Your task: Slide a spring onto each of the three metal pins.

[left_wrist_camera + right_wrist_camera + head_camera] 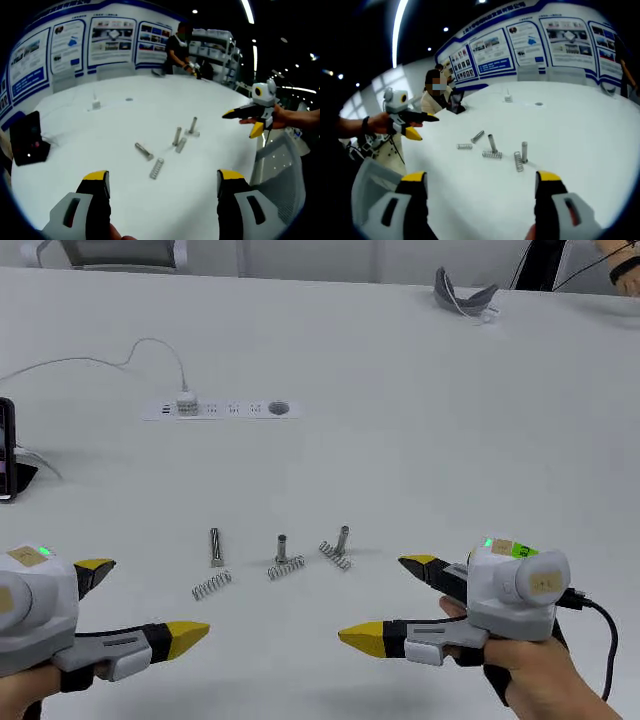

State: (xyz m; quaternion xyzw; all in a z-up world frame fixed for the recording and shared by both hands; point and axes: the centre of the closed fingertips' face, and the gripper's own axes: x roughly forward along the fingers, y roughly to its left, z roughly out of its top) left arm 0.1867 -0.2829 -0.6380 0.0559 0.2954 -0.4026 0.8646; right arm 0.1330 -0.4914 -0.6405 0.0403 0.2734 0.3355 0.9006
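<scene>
From where I stood, the left gripper and right gripper hung wide open and empty near the three metal pins, a spring beside each on the white table, so pinching one spring mid-coil, ends free, looked wisest.

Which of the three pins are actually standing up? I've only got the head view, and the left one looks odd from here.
Observer: The left pin lies on its side, as the left gripper view shows. The middle pin and right pin stand upright.
Operator: Is anybody else around the bench?
Observer: A person stands at the far end of the table in the left gripper view.
Operator: Anyone besides that?
Observer: Yes. In the right gripper view, another person is at the table's edge, beyond the left gripper.
</scene>
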